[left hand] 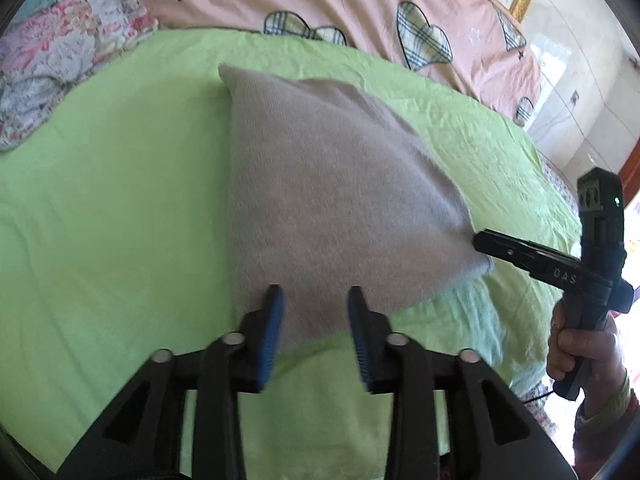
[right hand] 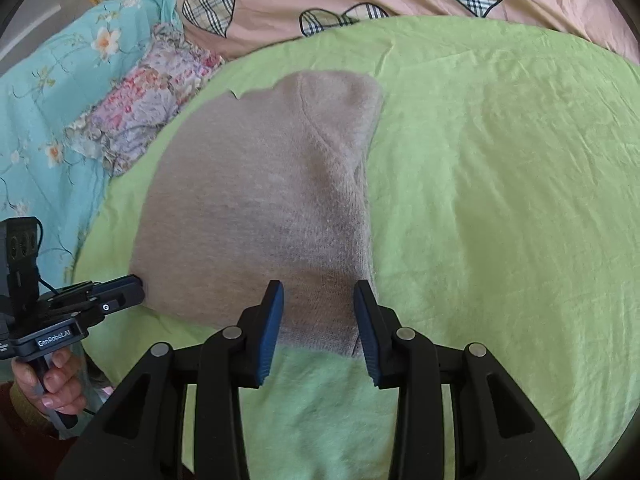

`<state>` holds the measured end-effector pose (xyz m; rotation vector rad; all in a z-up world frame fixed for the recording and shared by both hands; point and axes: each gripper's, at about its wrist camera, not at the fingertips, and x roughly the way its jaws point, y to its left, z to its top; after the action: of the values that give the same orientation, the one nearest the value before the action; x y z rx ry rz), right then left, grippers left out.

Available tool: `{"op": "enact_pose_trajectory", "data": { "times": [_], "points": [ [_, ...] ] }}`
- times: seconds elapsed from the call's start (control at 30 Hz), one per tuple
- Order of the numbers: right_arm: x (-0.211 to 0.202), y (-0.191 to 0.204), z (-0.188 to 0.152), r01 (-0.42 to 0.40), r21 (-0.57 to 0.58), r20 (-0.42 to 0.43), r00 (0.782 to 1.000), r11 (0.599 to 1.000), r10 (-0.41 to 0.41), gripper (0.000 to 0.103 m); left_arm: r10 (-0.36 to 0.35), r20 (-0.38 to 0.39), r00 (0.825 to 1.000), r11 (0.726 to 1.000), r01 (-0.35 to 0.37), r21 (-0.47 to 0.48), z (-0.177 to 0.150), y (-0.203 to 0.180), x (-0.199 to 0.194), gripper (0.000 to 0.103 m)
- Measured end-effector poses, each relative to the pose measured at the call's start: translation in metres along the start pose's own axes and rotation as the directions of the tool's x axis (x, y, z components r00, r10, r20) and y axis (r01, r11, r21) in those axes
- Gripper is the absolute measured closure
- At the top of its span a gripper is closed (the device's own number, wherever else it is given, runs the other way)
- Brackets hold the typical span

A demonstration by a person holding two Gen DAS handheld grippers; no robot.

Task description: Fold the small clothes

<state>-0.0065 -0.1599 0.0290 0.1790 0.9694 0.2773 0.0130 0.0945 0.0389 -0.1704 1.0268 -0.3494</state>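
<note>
A folded grey-beige knitted garment [left hand: 332, 184] is seen lying flat on the green sheet [left hand: 120, 200] of a bed, directly ahead of both claws. No earlier picture is given, so only the present arrangement can be told.

The left claw [left hand: 316, 332] is held released: its blue pads [left hand: 272, 332] stand apart, with the near left corner of the garment lying between and just beyond them, and no pressing on the cloth is visible. The right claw [right hand: 320, 328] is likewise released, its pads [right hand: 272, 332] spread on either side of the near right corner, where a seam edge runs away from the claw. In each wrist view the other claw is seen at the opposite near corner, its tip just beside or touching the cloth edge; which of the two cannot be told.

The garment's long axis is judged to run away from the claws, toward the pink quilt with plaid hearts [left hand: 360, 0] at the far side of the bed. Its near edge lies across the line between the two claws, so both hands are about equally near, each to its own corner.

The coming move is judged to depend on this: the far edge lies straight ahead along the long axis, so a further fold would probably carry one short edge toward the other, or the fold may already be taken as finished.
</note>
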Motion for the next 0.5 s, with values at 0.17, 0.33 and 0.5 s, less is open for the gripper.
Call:
{"op": "enact_pose_trajectory", "data": {
  "times": [0.17,0.33,0.5],
  "points": [
    [-0.009,-0.007,0.015,-0.006,0.044,0.040,0.999,0.999,0.005,0.064,0.028,0.041,0.999,0.999,-0.028,-0.020,0.023,0.006,-0.006,0.061],
    [0.010,-0.023,0.044,-0.094,0.176,0.057,0.995,0.980,0.086,0.064,0.069,0.025,0.997,0.997,-0.067,-0.047,0.044,0.014,0.010,0.061],
    [0.044,-0.037,0.068,-0.173,0.290,0.040,0.985,0.941,0.169,0.064,0.073,0.010,0.997,0.994,-0.072,-0.081,0.053,0.023,0.022,0.060]
  ]
}}
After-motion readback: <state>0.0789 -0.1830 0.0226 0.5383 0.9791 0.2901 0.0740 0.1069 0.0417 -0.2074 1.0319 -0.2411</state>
